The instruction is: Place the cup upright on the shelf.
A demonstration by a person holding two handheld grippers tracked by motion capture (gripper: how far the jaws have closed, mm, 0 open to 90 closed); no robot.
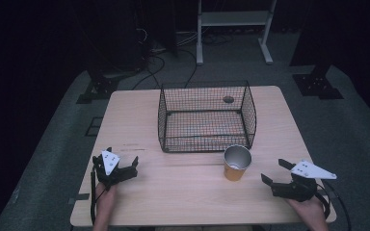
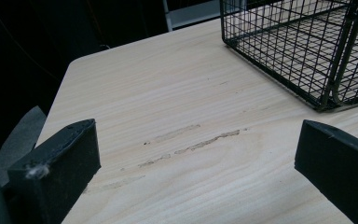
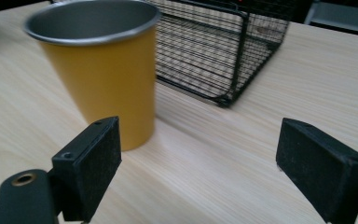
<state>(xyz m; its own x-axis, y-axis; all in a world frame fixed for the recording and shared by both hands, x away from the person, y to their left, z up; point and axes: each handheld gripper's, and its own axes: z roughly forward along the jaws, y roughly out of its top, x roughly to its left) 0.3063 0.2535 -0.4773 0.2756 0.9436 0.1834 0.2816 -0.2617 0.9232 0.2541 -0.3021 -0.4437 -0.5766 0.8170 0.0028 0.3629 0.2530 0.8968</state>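
An upright yellow cup [image 1: 236, 163] with a metal inside stands on the wooden table [image 1: 173, 197], just in front of a black wire basket [image 1: 202, 142]. My right gripper [image 1: 273, 171] lies near the table's right front corner, to the right of the cup, with its jaws apart and nothing between them. In the right gripper view the cup [image 3: 102, 70] rises just beyond the left jaw, with the basket [image 3: 214, 51] behind it. My left gripper [image 1: 116, 161] rests at the front left, open over bare wood [image 2: 196, 144]. The basket's corner [image 2: 298, 51] is at the upper right of the left gripper view.
The basket holds nothing that I can see. A small round hole [image 1: 228, 99] marks the tabletop behind it. Grey floor, cables and a white stand [image 1: 233, 19] lie beyond the far edge. Faint scuff marks [image 2: 191, 142] cross the wood ahead of the left gripper.
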